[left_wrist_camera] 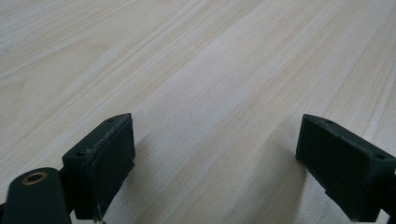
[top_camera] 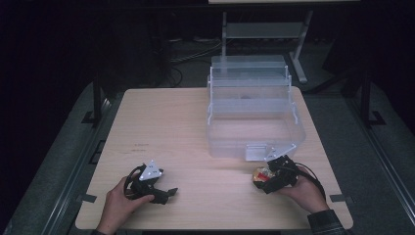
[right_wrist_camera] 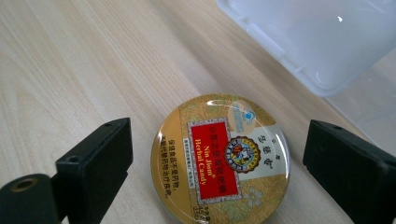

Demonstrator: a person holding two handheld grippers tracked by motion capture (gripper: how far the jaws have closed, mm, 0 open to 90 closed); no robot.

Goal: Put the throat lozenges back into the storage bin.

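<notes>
A round gold candy tin (right_wrist_camera: 219, 140) with a red label lies flat on the wooden table (top_camera: 171, 127), just in front of the clear plastic box (top_camera: 254, 117). My right gripper (right_wrist_camera: 215, 158) straddles the tin, and a small gap shows between each black pad and the tin's rim, so the jaws stand open around it. In the high view the tin (top_camera: 259, 174) peeks out at the tip of the right gripper (top_camera: 266, 177). My left gripper (top_camera: 165, 193) rests near the table's front left, its jaws wide open over bare wood (left_wrist_camera: 215, 154).
The clear box is large, with its lid raised at the back; its front corner (right_wrist_camera: 327, 42) is close beyond the tin. A latch tab (top_camera: 254, 152) sticks out at the box's front. Bare tabletop lies between the two hands.
</notes>
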